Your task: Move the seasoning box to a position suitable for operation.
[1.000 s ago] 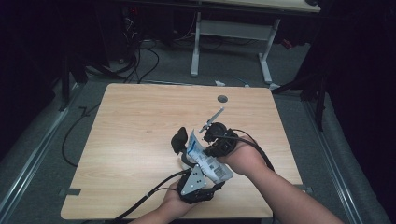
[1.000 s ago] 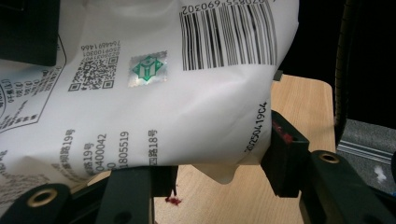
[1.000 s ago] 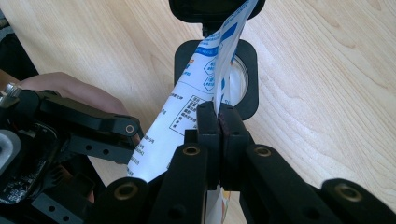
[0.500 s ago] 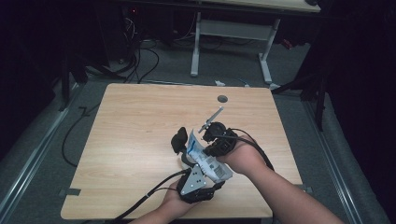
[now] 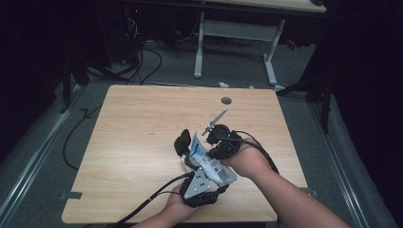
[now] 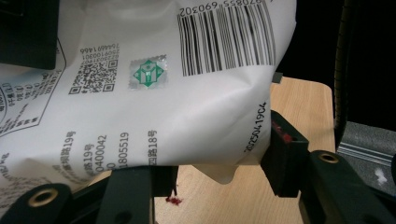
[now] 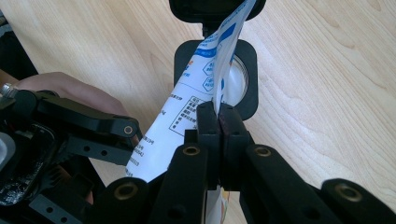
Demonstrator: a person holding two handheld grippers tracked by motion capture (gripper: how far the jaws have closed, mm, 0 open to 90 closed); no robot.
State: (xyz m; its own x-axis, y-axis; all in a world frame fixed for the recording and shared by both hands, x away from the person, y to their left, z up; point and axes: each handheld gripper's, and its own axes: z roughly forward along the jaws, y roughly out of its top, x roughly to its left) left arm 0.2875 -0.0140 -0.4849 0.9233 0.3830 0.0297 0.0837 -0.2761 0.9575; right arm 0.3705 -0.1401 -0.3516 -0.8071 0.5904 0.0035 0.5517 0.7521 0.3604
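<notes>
White packet (image 5: 209, 161) is being pinched at its edge by clenched right gripper (image 7: 218, 122); left gripper (image 6: 219, 158) is being clamped around its body above the table (image 5: 142, 123).

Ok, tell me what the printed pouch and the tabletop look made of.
Pouch: thin flexible plastic film or coated paper, hard to tell which; smooth white surface with soft creases, printed barcode and text. Tabletop: wood or wood-look laminate; pale, matte, with a visible grain pattern.
</notes>
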